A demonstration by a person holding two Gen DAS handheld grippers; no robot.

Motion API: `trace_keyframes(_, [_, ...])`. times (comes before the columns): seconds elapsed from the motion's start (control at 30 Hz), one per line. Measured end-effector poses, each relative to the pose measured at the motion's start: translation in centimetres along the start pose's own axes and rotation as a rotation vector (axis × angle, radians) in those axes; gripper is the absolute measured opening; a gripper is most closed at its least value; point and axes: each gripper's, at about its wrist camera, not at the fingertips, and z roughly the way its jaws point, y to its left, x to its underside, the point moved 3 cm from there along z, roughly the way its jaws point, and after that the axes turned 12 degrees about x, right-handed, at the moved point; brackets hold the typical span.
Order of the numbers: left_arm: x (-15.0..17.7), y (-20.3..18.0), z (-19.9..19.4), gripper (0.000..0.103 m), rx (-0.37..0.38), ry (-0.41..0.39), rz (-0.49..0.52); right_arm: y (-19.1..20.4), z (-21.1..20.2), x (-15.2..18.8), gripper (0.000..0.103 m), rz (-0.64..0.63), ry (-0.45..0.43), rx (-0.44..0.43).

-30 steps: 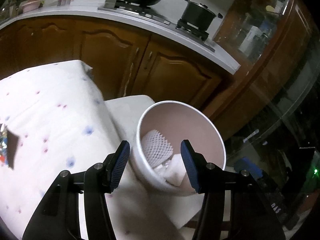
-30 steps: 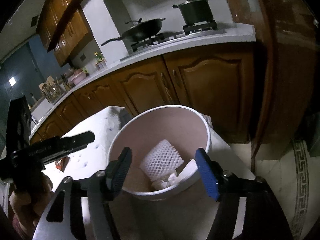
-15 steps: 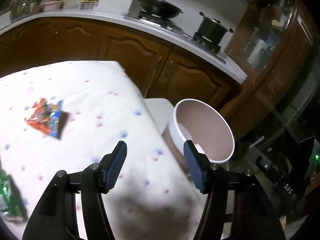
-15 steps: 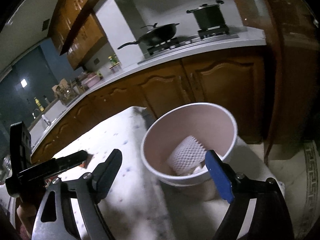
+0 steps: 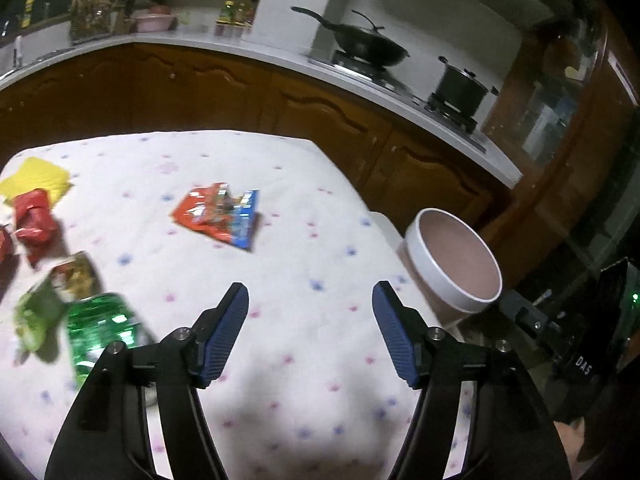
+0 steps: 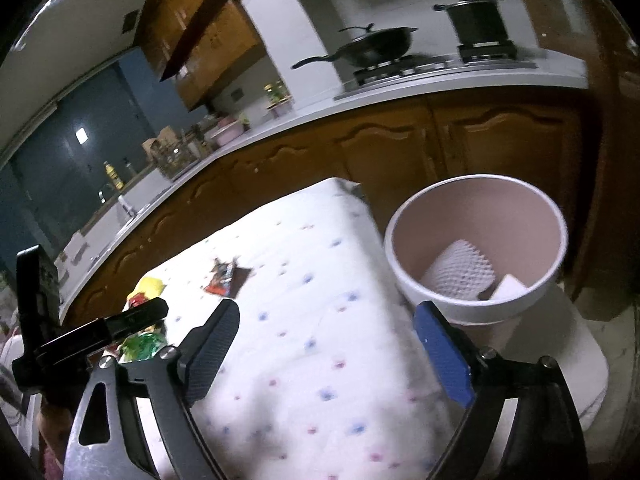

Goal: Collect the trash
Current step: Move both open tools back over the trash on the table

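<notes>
A white bin [image 5: 456, 264] with a pink inside stands on a white stool off the table's right edge. In the right wrist view the bin [image 6: 476, 308] holds white foam netting [image 6: 456, 266] and white paper. On the dotted white tablecloth [image 5: 304, 264] lie a red and blue wrapper [image 5: 218, 216], a red wrapper [image 5: 34, 224], a yellow piece [image 5: 38, 178] and green wrappers [image 5: 76, 312]. My left gripper [image 5: 310, 316] is open and empty above the table. My right gripper [image 6: 326, 344] is open and empty, left of the bin.
Wooden kitchen cabinets and a white counter [image 5: 280, 60] run behind the table, with a black wok [image 5: 368, 48] and a black pot [image 5: 460, 86] on the stove. A glass cabinet [image 5: 560, 112] stands at the right. The white stool [image 6: 560, 360] carries the bin.
Both grippers have pulled back from over the bin and swung left over the table. The wrappers on the cloth have come into the left wrist view. Both stay open and empty.
</notes>
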Motion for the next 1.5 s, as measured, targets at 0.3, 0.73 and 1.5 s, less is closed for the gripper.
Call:
trace_keyframes(0.3, [1.3,4.0,-4.3,0.069,-0.07,-0.054,-0.041,4.3,0.7,1.9,0.091,-0.05,0.025,-0.054])
trace_keyframes(0.73, [1.8,10.0,-10.1,0.076,-0.21,-0.144,-0.083,9.6,2.2,3.1,0.092,-0.123,0.044,-0.106])
trace_keyframes(1.5, [-2.4,19.3,-10.7,0.077,-0.351,-0.107,-0.128,16.2,7.3,1.2,0.092,-0.208,0.079,-0.148])
